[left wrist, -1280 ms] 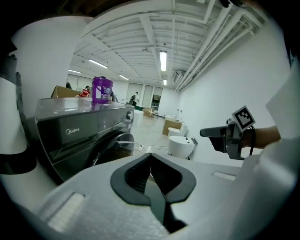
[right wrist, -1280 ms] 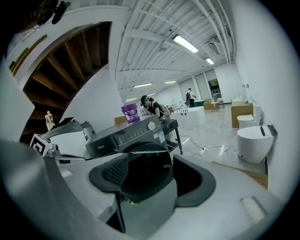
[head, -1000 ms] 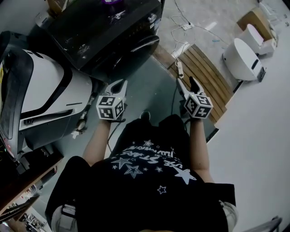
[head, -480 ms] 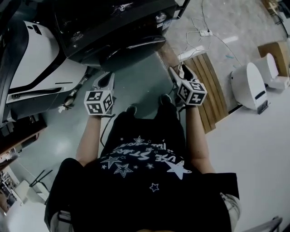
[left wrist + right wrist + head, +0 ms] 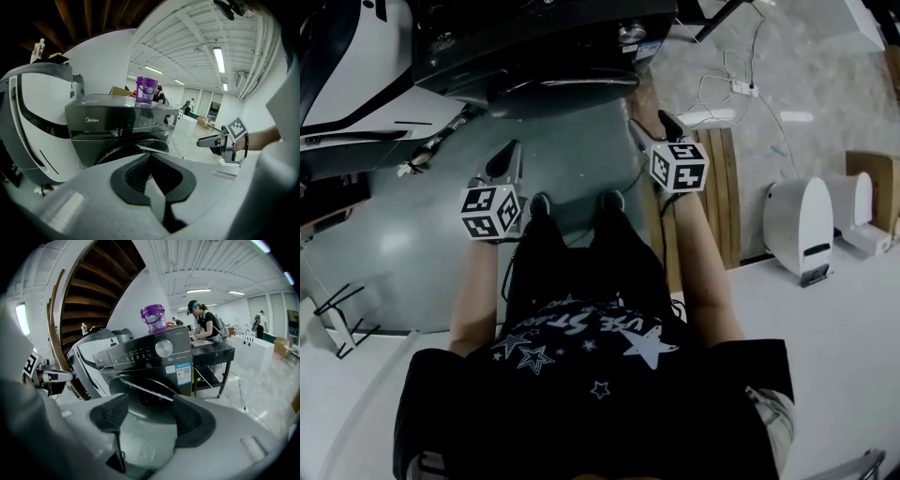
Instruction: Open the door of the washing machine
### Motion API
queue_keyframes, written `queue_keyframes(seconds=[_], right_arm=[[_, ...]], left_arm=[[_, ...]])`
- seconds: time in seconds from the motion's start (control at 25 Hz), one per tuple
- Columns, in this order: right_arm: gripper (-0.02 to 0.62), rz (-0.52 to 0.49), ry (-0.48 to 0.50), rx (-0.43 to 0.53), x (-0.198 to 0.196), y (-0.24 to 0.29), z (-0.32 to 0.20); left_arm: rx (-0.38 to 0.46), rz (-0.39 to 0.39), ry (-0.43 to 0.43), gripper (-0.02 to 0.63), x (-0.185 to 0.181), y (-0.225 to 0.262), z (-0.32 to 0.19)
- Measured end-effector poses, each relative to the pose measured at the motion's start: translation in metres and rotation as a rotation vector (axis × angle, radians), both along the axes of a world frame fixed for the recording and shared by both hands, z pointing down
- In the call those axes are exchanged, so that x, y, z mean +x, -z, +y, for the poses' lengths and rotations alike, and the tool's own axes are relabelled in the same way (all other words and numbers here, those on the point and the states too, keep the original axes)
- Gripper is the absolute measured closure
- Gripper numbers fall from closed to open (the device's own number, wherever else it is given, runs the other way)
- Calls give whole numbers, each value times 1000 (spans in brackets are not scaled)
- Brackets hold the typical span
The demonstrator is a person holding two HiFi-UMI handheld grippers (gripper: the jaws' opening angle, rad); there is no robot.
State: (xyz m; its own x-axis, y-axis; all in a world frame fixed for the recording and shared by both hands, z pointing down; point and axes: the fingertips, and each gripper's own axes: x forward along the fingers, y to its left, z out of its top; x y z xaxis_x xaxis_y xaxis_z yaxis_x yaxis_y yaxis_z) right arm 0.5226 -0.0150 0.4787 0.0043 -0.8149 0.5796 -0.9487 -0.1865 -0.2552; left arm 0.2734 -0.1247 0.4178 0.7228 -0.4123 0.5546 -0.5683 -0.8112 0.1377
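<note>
Grey-green floor (image 5: pixel 581 155) fills the middle of the head view, with the person's two shoes (image 5: pixel 541 202) at its centre. At left of centre the left gripper (image 5: pixel 504 159) has its jaws parted with nothing between them; its own view looks past the pads at open floor. Right of centre, the right gripper (image 5: pixel 656 129) is likewise spread and empty, and its view frames the door (image 5: pixel 145 390) between its pads, well apart from them. Neither gripper touches anything. Beyond both tips, along the top edge, stands the dark washing machine (image 5: pixel 534 42), its round door low on the front and a purple tub (image 5: pixel 153 317) on its top. A white machine (image 5: pixel 375 89) sits at upper left beside it. Right of the right gripper lie wooden slats (image 5: pixel 717 197) and loose white cables (image 5: pixel 733 86), then a white rounded unit (image 5: pixel 797 225) farther right.
</note>
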Motion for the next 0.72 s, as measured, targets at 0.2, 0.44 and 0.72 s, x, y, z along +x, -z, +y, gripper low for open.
queue_keyframes(seconds=[0.2, 0.44, 0.72], right_arm=[[295, 24, 119, -13, 6, -24, -29], [295, 139, 246, -47, 19, -60, -64], [296, 207, 302, -54, 33, -96, -98]], left_arm=[[10, -30, 82, 595, 2, -12, 8], [28, -50, 141, 595, 8, -32, 8], [15, -49, 172, 595, 15, -53, 3]])
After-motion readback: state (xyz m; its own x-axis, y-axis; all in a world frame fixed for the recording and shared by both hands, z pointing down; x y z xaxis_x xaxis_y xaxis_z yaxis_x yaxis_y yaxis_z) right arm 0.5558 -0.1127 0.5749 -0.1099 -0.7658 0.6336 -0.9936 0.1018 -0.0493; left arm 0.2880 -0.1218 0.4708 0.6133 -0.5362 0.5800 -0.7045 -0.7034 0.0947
